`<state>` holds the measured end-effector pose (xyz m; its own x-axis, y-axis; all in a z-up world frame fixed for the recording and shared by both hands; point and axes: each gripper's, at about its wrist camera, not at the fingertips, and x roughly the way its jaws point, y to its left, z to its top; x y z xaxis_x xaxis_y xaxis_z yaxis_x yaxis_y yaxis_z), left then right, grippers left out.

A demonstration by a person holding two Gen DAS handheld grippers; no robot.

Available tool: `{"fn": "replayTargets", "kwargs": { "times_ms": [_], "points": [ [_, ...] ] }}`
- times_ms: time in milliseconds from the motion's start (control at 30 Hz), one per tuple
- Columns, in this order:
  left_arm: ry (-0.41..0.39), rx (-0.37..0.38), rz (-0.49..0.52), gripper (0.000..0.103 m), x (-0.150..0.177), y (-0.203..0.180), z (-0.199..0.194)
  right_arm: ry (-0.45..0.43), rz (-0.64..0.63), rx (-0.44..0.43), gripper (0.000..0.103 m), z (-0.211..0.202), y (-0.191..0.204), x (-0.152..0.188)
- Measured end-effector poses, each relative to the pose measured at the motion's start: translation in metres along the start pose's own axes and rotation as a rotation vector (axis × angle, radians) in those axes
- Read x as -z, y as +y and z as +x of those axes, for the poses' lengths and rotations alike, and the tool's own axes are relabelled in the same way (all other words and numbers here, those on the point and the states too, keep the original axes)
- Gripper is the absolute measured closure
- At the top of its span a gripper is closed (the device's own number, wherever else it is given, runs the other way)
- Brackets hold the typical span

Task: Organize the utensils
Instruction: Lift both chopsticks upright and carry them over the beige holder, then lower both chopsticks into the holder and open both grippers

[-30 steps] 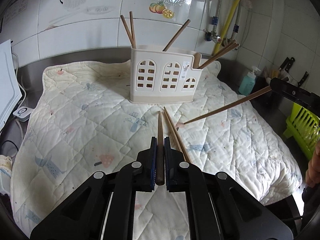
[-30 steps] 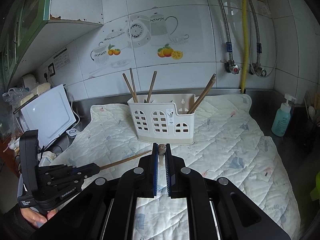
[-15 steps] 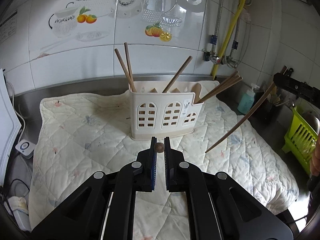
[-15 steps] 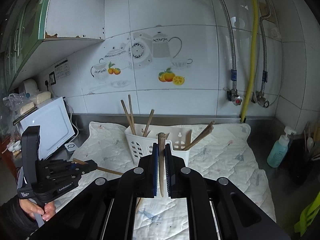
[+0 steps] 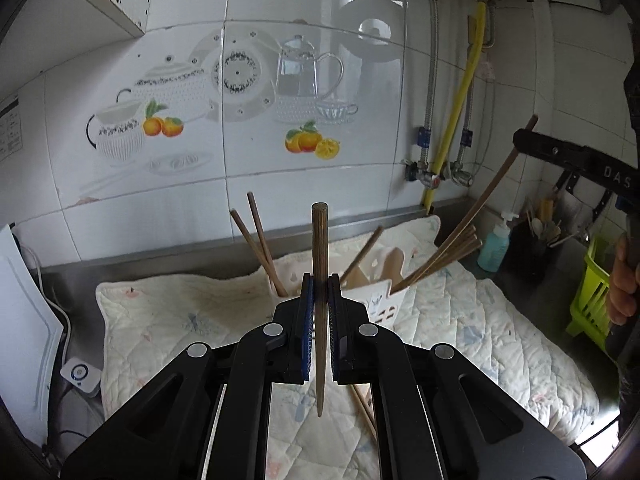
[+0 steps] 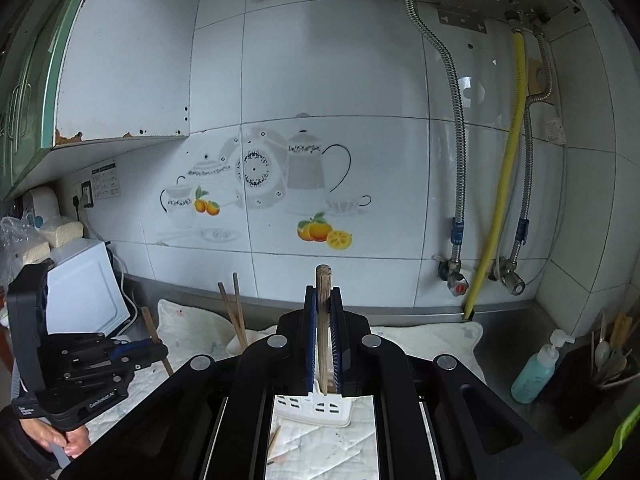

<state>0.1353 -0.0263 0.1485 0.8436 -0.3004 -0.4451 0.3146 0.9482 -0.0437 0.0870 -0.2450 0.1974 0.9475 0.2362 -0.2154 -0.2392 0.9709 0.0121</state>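
My left gripper (image 5: 319, 312) is shut on a brown wooden chopstick (image 5: 320, 280), held near upright, tip down, above the quilted mat (image 5: 460, 328). The white utensil holder (image 5: 376, 296) stands behind it with several chopsticks in it. My right gripper (image 6: 322, 332) is shut on another wooden chopstick (image 6: 322, 300), held upright over the holder (image 6: 316, 404). In the left wrist view the right gripper (image 5: 576, 160) holds its chopstick (image 5: 480, 208) slanting down into the holder's right end. The left gripper (image 6: 100, 364) shows at the left of the right wrist view. A loose chopstick (image 5: 362, 404) lies on the mat.
A tiled wall (image 6: 320, 160) is behind the steel counter. A soap bottle (image 5: 494, 246) and a dark utensil pot (image 5: 536, 248) stand at the right, with a green rack (image 5: 592, 304) beyond. A white appliance (image 6: 84, 288) sits at the left.
Both grippers have risen and tilted up, so the wall fills more of each view. Both chopsticks have turned from slanted to near upright, and the right one has moved over the holder.
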Motion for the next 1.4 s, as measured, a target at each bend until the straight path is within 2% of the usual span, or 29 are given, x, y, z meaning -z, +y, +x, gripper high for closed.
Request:
{"fn": "replayTargets", "kwargs": {
  "times_ms": [300, 567, 800, 1233, 1400],
  "points": [
    [-0.149, -0.046, 0.009, 0.098, -0.064, 0.004, -0.011, 0.066, 0.000, 0.008, 0.096, 0.043, -0.003, -0.001],
    [-0.201, -0.080, -0.007, 0.098, -0.091, 0.011, 0.011, 0.121, -0.004, 0.010, 0.096, 0.065, -0.006, 0.014],
    [-0.179, -0.081, -0.042, 0.098, -0.090, 0.018, 0.041, 0.157, -0.011, 0.005, 0.096, 0.077, -0.008, 0.025],
    [-0.062, -0.083, -0.081, 0.097, -0.064, 0.029, 0.086, 0.192, -0.011, 0.002, 0.096, 0.084, -0.010, 0.040],
    [-0.050, -0.073, -0.093, 0.096, -0.059, 0.032, 0.084, 0.175, -0.002, 0.007, 0.086, 0.075, -0.011, 0.040]
  ]
}}
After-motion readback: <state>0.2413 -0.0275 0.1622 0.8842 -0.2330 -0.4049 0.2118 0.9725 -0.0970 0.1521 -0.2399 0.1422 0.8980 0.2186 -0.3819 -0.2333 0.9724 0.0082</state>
